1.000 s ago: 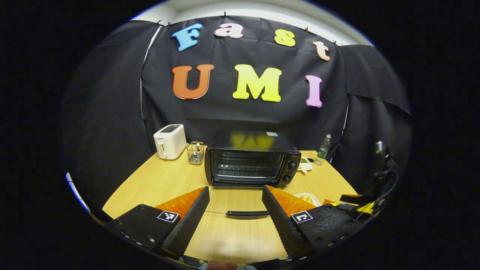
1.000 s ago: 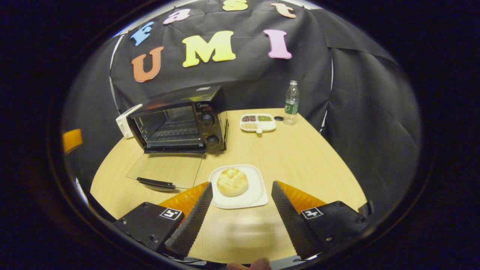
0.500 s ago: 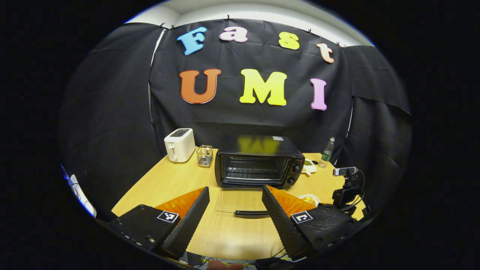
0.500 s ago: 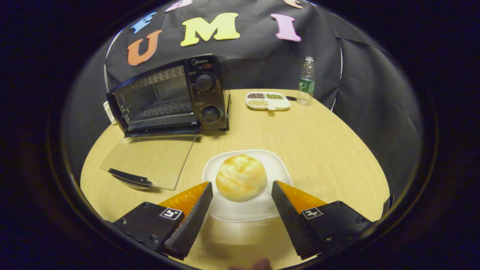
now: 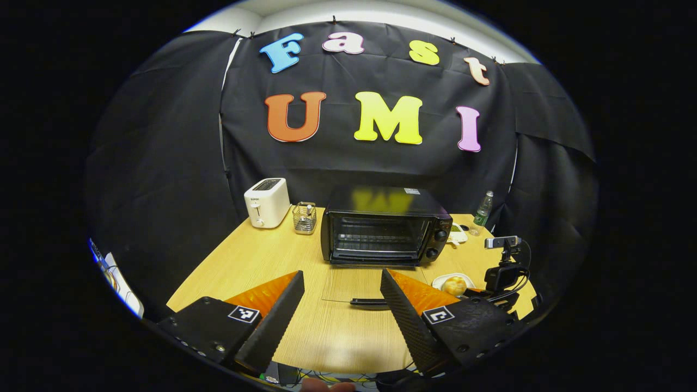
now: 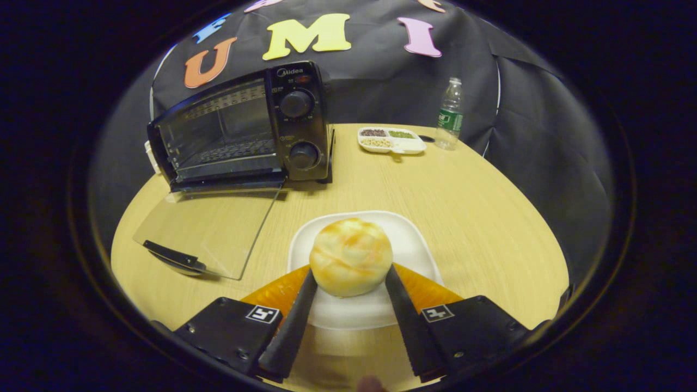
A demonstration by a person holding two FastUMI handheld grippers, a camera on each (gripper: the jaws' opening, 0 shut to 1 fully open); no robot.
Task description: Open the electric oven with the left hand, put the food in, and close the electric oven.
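The black electric oven stands on the wooden table, its glass door folded down flat and the handle toward me. A round golden bun sits on a white plate to the right of the door. My right gripper is shut on the bun, one finger pressing each side, and the bun still rests on the plate. My left gripper hangs open over the table's near edge, well back from the door, with nothing between its fingers.
A white toaster and a small wire holder stand left of the oven. Behind the oven's right side are a divided snack tray and a water bottle. Black cloth walls close in the table.
My right gripper came down around the bun and its fingers closed onto both sides of it. My left gripper drew back from the oven, still open.
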